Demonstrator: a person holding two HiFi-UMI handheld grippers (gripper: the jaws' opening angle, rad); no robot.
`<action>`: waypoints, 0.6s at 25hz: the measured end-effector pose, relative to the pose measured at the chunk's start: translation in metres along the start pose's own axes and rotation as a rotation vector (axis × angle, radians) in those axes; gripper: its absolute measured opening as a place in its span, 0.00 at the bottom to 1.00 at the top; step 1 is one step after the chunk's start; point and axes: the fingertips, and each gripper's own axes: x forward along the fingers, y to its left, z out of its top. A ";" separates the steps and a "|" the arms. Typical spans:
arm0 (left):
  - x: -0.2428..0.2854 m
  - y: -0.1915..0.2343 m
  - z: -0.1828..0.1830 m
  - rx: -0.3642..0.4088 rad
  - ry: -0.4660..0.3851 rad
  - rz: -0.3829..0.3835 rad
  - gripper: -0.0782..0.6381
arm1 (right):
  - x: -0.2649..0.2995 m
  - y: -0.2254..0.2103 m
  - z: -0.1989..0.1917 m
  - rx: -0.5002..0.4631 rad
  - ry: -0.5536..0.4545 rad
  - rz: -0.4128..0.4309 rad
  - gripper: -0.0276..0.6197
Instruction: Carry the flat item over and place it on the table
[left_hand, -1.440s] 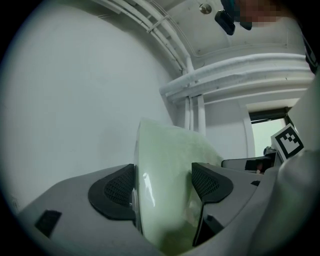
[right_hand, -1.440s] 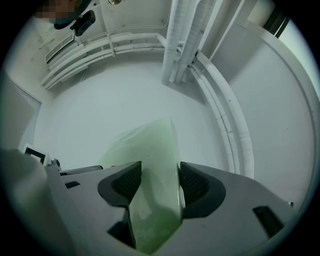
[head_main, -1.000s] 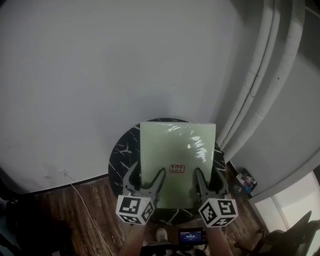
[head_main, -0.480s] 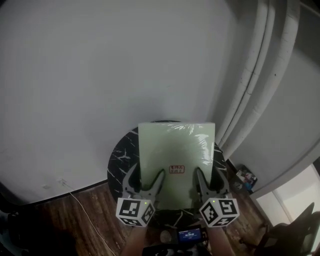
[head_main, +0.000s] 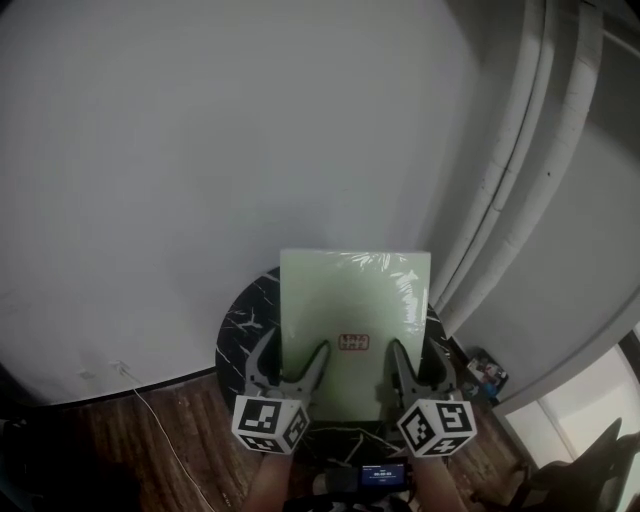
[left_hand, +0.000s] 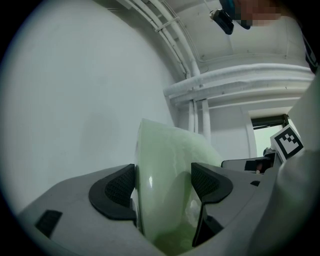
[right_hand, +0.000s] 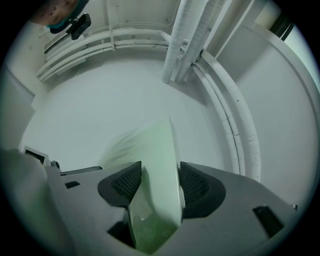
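Note:
A pale green flat item in glossy wrap, with a small red label, is held edge-on between both grippers above a round black marble-patterned table. In the head view my left gripper is shut on the item's near left edge. My right gripper is shut on its near right edge. The left gripper view shows the flat item pinched between the black pads of the left gripper. In the right gripper view the flat item sits likewise in the right gripper. The item hides most of the tabletop.
A white wall stands behind the table. White pipes run down it at the right. Dark wooden floor with a thin white cable lies at the left. A small colourful object lies on the floor at the right.
The flat item has shifted slightly away from me and now covers the table's far edge. Both grippers keep the same hold.

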 end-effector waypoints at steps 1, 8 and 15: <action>0.000 0.000 0.001 0.001 -0.001 0.001 0.62 | 0.000 0.000 0.001 0.001 0.000 0.002 0.40; 0.000 0.008 0.000 0.002 0.004 0.014 0.61 | 0.006 0.005 -0.002 0.001 0.005 0.017 0.40; 0.015 0.010 -0.007 0.007 0.025 0.007 0.61 | 0.017 -0.006 -0.009 0.018 0.016 0.008 0.40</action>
